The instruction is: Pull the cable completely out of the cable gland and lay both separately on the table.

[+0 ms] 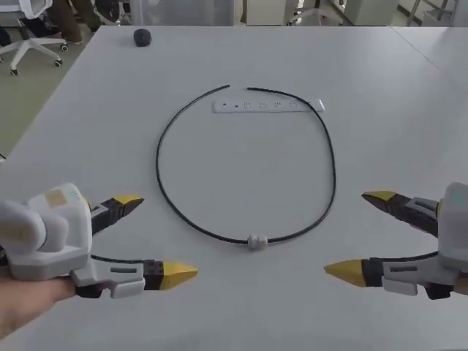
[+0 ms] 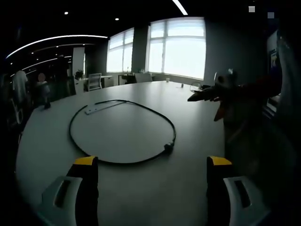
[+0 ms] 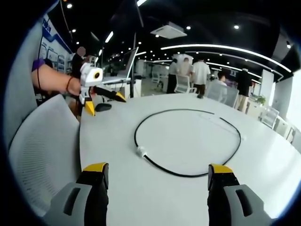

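Thin black cable (image 1: 158,157) laid flat on the pale counter (image 1: 380,88) as a wide ring, centre of the head view; two free ends close together at the top of the ring, a small gap between them; small whitish cable gland (image 1: 256,241) threaded on the cable at the lowest point of the ring, lower centre of the frame, cable running out of both its sides; long white strip (image 1: 256,106) just inside the top of the ring, its right end meeting the cable, over or under impossible to tell; small dark object (image 1: 142,36) well apart at the upper left. Left claw (image 1: 167,235) at the lower left of the head view, held in a hand (image 1: 29,307) at the bottom left corner, yellow-tipped jaws spread wide and pointing right, holding nothing, clear of the cable; right claw (image 1: 346,232) at the lower right, mirrored, jaws likewise wide apart and pointing left, empty; gland between the two claws, touched by neither. In the left gripper view, own jaws parted at the bottom edge, ring in mid-frame with the gland at its right, right claw at the upper right above the counter; in the right gripper view, own jaws parted at the bottom, gland on the near left of the ring, left claw at the upper left, people (image 3: 201,74) standing beyond the counter's far edge.
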`<state>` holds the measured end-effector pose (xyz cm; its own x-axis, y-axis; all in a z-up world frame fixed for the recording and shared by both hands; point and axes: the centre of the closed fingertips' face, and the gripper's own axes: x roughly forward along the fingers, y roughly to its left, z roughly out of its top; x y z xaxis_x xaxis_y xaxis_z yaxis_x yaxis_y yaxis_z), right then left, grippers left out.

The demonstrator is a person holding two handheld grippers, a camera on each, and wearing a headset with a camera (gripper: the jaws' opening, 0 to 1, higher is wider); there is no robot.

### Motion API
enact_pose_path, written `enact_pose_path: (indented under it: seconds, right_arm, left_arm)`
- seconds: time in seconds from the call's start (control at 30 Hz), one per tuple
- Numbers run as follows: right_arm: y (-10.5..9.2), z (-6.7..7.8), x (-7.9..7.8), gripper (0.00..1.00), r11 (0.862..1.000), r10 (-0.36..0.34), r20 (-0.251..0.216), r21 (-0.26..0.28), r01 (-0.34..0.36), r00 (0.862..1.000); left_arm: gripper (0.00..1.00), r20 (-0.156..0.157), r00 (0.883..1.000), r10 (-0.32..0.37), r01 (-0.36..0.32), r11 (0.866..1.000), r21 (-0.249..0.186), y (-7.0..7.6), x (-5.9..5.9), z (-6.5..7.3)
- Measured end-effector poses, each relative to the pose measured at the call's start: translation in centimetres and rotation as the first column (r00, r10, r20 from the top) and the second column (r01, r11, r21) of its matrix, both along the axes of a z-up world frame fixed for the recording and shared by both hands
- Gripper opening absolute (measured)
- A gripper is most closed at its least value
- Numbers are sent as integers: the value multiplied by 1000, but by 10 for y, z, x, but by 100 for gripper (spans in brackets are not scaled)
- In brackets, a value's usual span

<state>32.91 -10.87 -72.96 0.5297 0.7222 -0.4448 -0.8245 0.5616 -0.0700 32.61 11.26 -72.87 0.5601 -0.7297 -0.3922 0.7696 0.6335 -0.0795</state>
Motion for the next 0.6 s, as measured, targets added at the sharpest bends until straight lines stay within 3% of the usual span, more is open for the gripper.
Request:
enact_pose_path:
  seconds: [0.27, 0.6]
  right_arm:
    - [14, -8, -1, 81, 998, 52, -23, -28, -53, 998]
    - [25, -3, 8, 81, 996, 88, -16, -28, -88, 996]
  left_arm:
    - [96, -3, 1000, 0, 0, 1000, 1, 0, 2, -3]
    - [96, -11, 1000, -1, 1, 1000, 1, 0, 1, -5]
